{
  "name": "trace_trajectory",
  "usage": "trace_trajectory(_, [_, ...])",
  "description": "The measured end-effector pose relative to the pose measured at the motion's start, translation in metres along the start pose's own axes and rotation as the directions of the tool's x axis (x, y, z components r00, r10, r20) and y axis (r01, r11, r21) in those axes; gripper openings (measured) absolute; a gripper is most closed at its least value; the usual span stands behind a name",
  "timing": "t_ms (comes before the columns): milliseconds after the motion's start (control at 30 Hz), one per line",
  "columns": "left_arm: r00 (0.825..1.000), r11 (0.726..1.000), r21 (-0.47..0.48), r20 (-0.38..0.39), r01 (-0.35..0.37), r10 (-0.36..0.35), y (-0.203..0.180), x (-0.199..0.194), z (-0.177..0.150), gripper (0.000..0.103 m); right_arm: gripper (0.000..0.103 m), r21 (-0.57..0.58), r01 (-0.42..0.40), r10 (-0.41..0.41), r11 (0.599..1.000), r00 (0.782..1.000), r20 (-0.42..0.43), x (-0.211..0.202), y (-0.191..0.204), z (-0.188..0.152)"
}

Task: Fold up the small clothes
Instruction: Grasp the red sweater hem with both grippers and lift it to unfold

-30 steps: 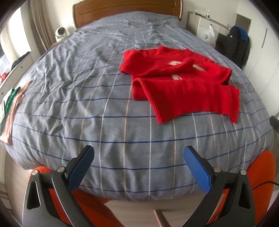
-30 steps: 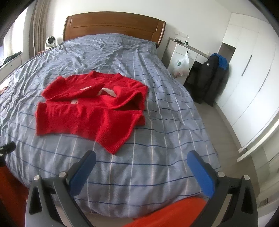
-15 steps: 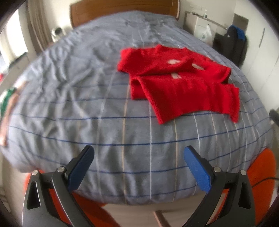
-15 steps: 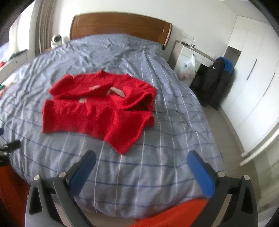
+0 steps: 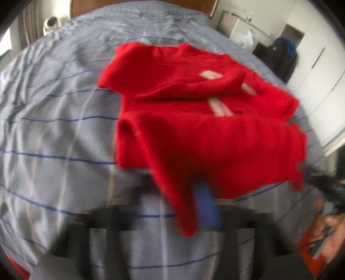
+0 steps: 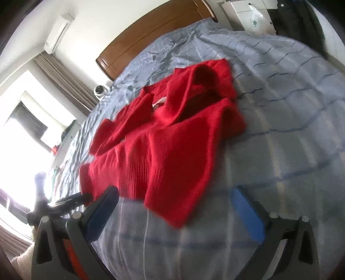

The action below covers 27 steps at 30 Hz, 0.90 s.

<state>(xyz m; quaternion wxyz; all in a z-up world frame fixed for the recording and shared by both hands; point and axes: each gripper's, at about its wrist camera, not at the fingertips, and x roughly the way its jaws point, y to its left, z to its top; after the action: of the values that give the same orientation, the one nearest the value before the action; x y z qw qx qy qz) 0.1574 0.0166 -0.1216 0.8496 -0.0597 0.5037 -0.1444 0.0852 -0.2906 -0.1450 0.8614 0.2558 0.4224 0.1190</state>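
My right hand-held gripper [image 6: 176, 212] hangs spread at the red sweater's [image 6: 163, 137] near hem mid-frame on the bed [image 6: 291, 112], ready to lift it; my left hand-held gripper's [image 5: 185, 213] state is too blurred to tell.

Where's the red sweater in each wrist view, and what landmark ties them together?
Left wrist: red sweater fills centre to right, its near corner drooping toward the blurred left gripper.
Right wrist: it lies centre-left, near corner just above the open right gripper.
Shared landmark: wooden headboard, top edge in the left view.
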Motion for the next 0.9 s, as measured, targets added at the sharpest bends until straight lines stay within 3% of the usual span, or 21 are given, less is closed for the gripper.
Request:
trace_trajectory(33, [0.999,0.999,-0.021,-0.012,0.032,-0.032,0.003,-0.004,0.001,0.003,0.046,0.014,0.001,-0.001,1.0,1.0,-0.031,0.006,-0.003,0.002])
trace_trajectory(67, [0.999,0.999,-0.026,-0.001,0.048,-0.048,0.005,-0.015,-0.002,0.003,0.009,0.028,-0.002,0.004,1.0,0.998,-0.059,0.007,-0.005,0.002])
trace_trajectory(167, [0.997,0.997,0.024,-0.004,0.078,-0.078,0.01,-0.053,-0.018,0.002,0.01,0.061,-0.055,0.059,0.997,0.995,-0.076,-0.02,-0.002,-0.002])
trace_trajectory(333, [0.984,0.988,0.09,-0.132,0.129,-0.116,0.009,-0.09,-0.073,0.002,0.01,0.008,-0.05,0.05,0.999,0.975,-0.215,-0.079,0.016,-0.026])
trace_trajectory(433, [0.982,0.988,0.141,-0.183,0.063,-0.037,-0.001,-0.071,-0.1,0.002,0.01,-0.062,0.035,-0.052,0.997,0.954,-0.294,-0.082,0.023,-0.044])
trace_trajectory(533, [0.98,0.988,0.151,-0.198,-0.007,0.038,-0.002,-0.045,-0.107,0.002,0.01,-0.089,0.153,-0.174,0.984,0.923,-0.344,-0.054,0.01,-0.058])
trace_trajectory(633, [0.978,0.992,0.126,-0.203,-0.019,0.045,0.002,-0.032,-0.109,0.002,0.01,-0.101,0.215,-0.237,0.971,0.901,-0.363,-0.032,0.003,-0.066])
trace_trajectory(767, [0.981,0.989,0.142,-0.178,-0.048,0.073,-0.003,-0.021,-0.114,0.003,0.009,-0.083,0.224,-0.239,0.971,0.909,-0.341,-0.025,-0.005,-0.065])
trace_trajectory(867, [0.98,0.976,0.197,-0.153,-0.097,0.128,-0.016,-0.024,-0.121,0.011,0.009,-0.052,0.222,-0.226,0.974,0.918,-0.327,-0.037,-0.011,-0.075])
trace_trajectory(900, [0.978,0.97,0.215,-0.151,-0.109,0.144,-0.02,-0.027,-0.123,0.02,0.01,-0.05,0.221,-0.225,0.974,0.917,-0.33,-0.041,-0.011,-0.076])
